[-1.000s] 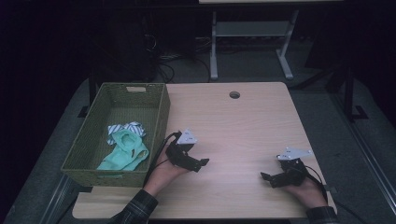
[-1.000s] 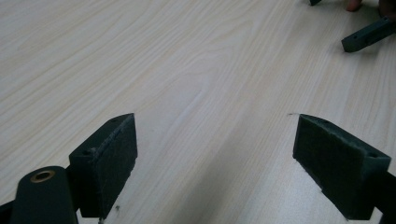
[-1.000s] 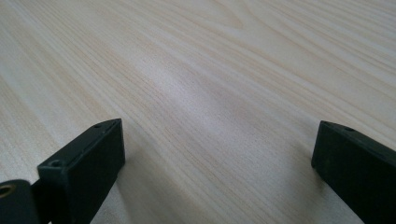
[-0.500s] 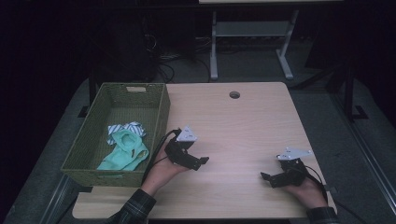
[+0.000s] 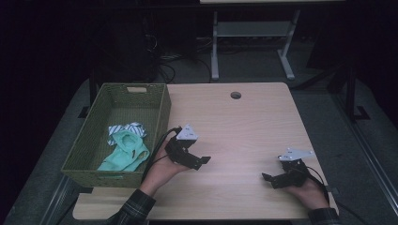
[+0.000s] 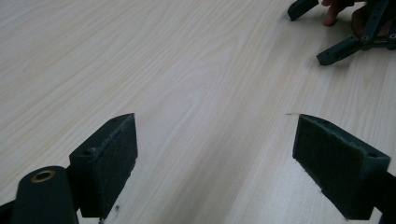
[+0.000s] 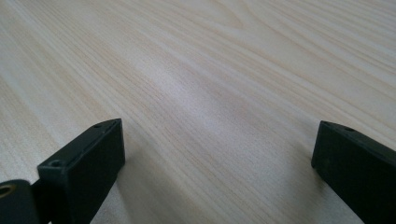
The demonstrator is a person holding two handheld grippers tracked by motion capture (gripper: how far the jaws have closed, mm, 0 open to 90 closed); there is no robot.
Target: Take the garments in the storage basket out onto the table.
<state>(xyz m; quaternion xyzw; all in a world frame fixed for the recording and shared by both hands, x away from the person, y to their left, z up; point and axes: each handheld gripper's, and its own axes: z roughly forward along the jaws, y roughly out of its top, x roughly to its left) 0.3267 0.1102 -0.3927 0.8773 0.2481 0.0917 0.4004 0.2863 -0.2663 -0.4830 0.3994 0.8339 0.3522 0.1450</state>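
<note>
Socks [image 5: 126, 146] lie in the green basket [image 5: 89, 145] at frame left; the left hand-held gripper [image 5: 199, 161] and right hand-held gripper [image 5: 268, 178] rest on the surface [image 5: 244, 126], jaws apart, empty.

The green basket's [image 5: 117, 140] near wall hides the lower edge of the mint cloth [image 5: 126, 151].

A green woven basket [image 5: 159, 110] holding crumpled cloths [image 5: 126, 144] sits at the wooden table's [image 5: 244, 122] left edge.
</note>
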